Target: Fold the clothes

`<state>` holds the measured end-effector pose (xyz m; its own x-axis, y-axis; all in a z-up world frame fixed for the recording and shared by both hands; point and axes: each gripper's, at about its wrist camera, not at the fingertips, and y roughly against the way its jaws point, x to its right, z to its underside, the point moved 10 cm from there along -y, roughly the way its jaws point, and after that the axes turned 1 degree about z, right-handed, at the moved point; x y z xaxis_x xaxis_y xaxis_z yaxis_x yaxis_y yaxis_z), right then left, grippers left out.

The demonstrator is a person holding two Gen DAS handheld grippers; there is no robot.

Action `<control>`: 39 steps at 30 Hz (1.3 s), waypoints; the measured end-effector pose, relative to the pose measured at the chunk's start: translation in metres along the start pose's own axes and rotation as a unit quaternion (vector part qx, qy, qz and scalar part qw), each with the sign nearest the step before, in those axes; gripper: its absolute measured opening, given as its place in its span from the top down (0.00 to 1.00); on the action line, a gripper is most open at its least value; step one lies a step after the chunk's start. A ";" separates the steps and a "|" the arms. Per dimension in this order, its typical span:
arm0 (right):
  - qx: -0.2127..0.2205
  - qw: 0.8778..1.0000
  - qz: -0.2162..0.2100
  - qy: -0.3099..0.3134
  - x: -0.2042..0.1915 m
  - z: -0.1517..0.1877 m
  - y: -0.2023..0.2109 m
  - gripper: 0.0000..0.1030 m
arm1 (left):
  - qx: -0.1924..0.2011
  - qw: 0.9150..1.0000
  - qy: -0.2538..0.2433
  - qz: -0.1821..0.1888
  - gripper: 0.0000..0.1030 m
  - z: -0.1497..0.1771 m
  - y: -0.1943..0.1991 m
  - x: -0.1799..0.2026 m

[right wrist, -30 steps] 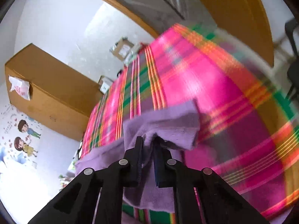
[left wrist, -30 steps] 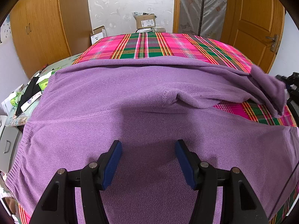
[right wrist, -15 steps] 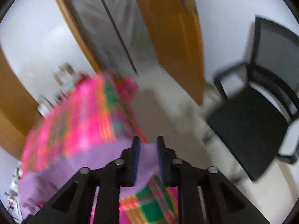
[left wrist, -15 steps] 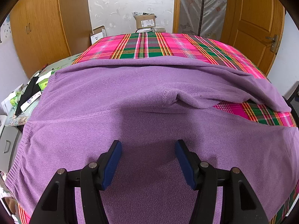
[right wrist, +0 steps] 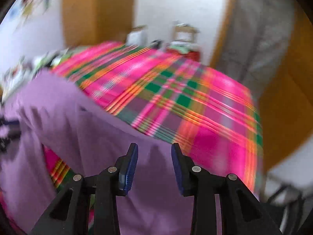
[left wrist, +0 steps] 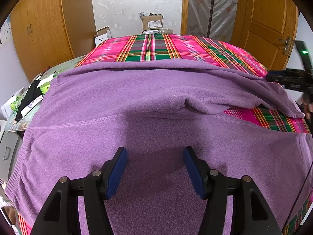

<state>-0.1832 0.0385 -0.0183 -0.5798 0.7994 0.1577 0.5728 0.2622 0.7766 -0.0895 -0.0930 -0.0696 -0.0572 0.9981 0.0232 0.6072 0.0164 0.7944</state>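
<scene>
- Left gripper point(left wrist: 154, 168), black with blue pads, hovers spread wide and empty over the purple fleece garment point(left wrist: 121, 101).
- Garment lies spread on the pink-green plaid bedcover point(left wrist: 176, 47).
- Right gripper point(right wrist: 154, 162) gapes empty above the garment's sleeve point(right wrist: 93, 129); view blurred.

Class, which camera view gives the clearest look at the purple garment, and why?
The left wrist view: the purple garment lies sharp and spread across the plaid bedspread, seams visible. The right wrist view shows it motion-blurred, only a sleeve-like part beneath the open right gripper.

Sweater point(left wrist: 137, 101) flat on bedspread point(left wrist: 176, 49); boxes point(left wrist: 152, 22) behind, cupboard point(left wrist: 39, 29) left.
</scene>
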 end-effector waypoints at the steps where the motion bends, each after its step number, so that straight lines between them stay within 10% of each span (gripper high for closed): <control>1: -0.011 1.000 -0.007 0.020 -0.005 -0.002 -0.013 0.65 | 0.000 1.000 0.000 0.000 0.41 0.000 0.000 0.000; 7: -0.034 0.996 -0.051 0.070 -0.017 -0.011 -0.050 0.65 | 0.000 1.000 0.001 0.001 0.41 0.000 0.000 0.001; 9: -0.041 0.995 -0.070 0.064 -0.022 -0.016 -0.058 0.86 | 0.000 1.000 0.001 0.001 0.41 0.000 0.000 0.001; 13: -0.039 0.996 -0.077 0.023 -0.008 -0.030 -0.064 0.94 | 0.000 1.000 0.001 0.001 0.41 0.001 0.000 0.001; 27: -0.037 0.994 -0.040 -0.093 0.037 -0.050 -0.079 0.83 | -0.002 1.000 -0.003 0.006 0.42 0.000 0.001 -0.001; 39: 0.020 0.996 -0.077 0.039 -0.050 -0.070 -0.040 0.68 | 0.030 0.998 -0.018 -0.055 0.50 -0.051 0.036 -0.060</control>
<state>-0.2179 -0.0496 -0.0146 -0.7052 0.7038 0.0862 0.4953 0.4020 0.7701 -0.1044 -0.1554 -0.0110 -0.0985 0.9916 -0.0839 0.6455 0.1278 0.7530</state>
